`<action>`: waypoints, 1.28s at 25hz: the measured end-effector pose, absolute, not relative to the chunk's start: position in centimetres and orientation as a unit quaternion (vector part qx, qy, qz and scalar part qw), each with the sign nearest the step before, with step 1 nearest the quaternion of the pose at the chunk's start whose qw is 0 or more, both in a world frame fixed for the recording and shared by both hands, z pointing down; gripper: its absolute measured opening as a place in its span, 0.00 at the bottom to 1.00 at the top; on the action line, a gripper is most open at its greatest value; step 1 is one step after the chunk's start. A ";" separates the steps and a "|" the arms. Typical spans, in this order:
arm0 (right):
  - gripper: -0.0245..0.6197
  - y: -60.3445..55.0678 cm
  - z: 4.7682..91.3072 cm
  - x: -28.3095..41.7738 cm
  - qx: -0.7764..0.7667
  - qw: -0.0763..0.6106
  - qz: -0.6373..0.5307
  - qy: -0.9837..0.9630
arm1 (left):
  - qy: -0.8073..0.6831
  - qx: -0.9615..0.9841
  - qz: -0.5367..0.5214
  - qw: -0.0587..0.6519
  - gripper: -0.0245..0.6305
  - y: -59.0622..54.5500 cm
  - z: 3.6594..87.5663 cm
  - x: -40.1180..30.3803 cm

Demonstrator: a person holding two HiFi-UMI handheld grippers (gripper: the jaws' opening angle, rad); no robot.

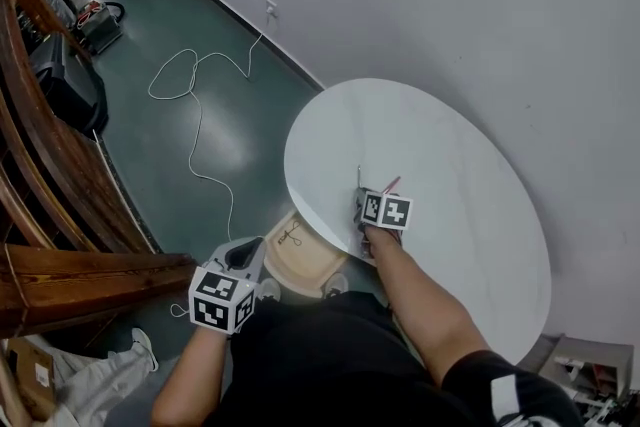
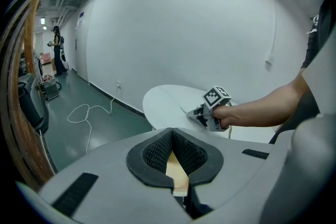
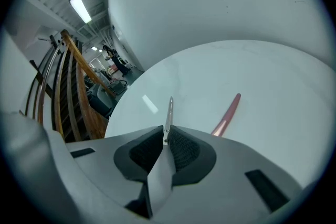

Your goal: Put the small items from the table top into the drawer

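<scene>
At the near left edge of the round white table (image 1: 450, 175), my right gripper (image 1: 361, 215) is shut on a thin silver metal tool (image 3: 168, 113). The tool pokes forward from between the pads over the table top. A pink pen (image 3: 227, 114) lies on the table just right of it, also seen as a pink pen (image 1: 391, 185) in the head view. Under the table edge a light wooden drawer (image 1: 310, 267) stands open with a small dark item (image 1: 291, 236) inside. My left gripper (image 1: 252, 253) hovers left of the drawer, pads together, with only tan wood showing behind them (image 2: 171, 136).
A white cable (image 1: 192, 105) loops over the green floor left of the table. A dark wooden railing (image 1: 60, 185) runs along the left side. The grey wall stands right behind the table. A low shelf (image 1: 590, 365) sits at the lower right.
</scene>
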State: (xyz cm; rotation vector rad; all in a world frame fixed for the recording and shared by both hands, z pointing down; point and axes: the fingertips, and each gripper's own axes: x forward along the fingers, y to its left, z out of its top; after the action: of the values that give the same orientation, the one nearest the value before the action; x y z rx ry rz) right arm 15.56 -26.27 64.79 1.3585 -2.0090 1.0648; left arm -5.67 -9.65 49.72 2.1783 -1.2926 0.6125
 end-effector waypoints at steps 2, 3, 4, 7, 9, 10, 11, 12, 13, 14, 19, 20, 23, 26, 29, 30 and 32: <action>0.10 -26.0 64.5 15.6 0.498 0.240 0.389 -0.737 | -0.474 0.809 0.227 0.264 0.06 -9.7 49.7 -5.6; 0.10 -25.9 64.3 15.6 0.498 0.238 0.388 -0.738 | -0.472 0.810 0.227 0.263 0.06 -9.7 49.8 -5.6; 0.10 -25.8 64.1 15.6 0.497 0.237 0.387 -0.740 | -0.470 0.811 0.228 0.262 0.06 -9.8 49.8 -5.6; 0.10 -25.3 63.5 15.6 0.497 0.232 0.382 -0.744 | -0.462 0.816 0.229 0.260 0.06 -9.8 49.7 -5.4; 0.10 -24.9 63.1 15.7 0.499 0.230 0.379 -0.744 | -0.456 0.820 0.229 0.257 0.06 -9.9 49.6 -5.2; 0.10 -24.7 62.9 15.8 0.500 0.229 0.378 -0.744 | -0.453 0.823 0.229 0.256 0.06 -10.0 49.6 -5.1; 0.10 -24.5 62.7 15.9 0.502 0.228 0.377 -0.744 | -0.450 0.825 0.229 0.254 0.06 -10.0 49.5 -5.0; 0.10 -24.3 62.5 15.9 0.504 0.226 0.376 -0.744 | -0.446 0.828 0.230 0.252 0.06 -10.0 49.5 -4.9; 0.10 -24.0 62.3 16.0 0.506 0.224 0.375 -0.744 | -0.442 0.830 0.231 0.250 0.06 -10.0 49.4 -4.8; 0.10 -23.7 62.1 15.9 0.507 0.222 0.374 -0.744 | -0.438 0.832 0.232 0.249 0.06 -9.9 49.3 -4.8; 0.10 -21.9 60.9 15.6 0.512 0.211 0.367 -0.747 | -0.417 0.842 0.241 0.242 0.06 -9.5 49.4 -4.9; 0.10 -21.5 60.7 15.5 0.513 0.209 0.365 -0.749 | -0.413 0.844 0.243 0.241 0.06 -9.5 49.5 -4.9; 0.10 -20.4 60.1 15.4 0.515 0.202 0.360 -0.751 | -0.403 0.849 0.245 0.238 0.06 -9.4 49.5 -4.9; 0.10 -19.1 59.7 15.3 0.519 0.203 0.354 -0.751 | -0.392 0.854 0.247 0.236 0.06 -9.1 49.5 -4.9; 0.10 -17.8 59.6 15.1 0.521 0.205 0.350 -0.751 | -0.383 0.857 0.250 0.235 0.06 -8.8 49.8 -5.2; 0.10 -17.5 59.6 15.1 0.521 0.204 0.350 -0.751 | -0.381 0.858 0.251 0.236 0.06 -8.7 49.9 -5.2; 0.10 -16.6 59.6 15.0 0.520 0.203 0.352 -0.751 | -0.375 0.860 0.253 0.236 0.06 -8.5 50.2 -5.3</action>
State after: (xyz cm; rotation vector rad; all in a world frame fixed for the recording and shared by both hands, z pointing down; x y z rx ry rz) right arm 14.96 -16.62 59.63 1.4509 -2.0975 0.9840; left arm -5.29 -8.52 50.16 2.3577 -1.0289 0.6945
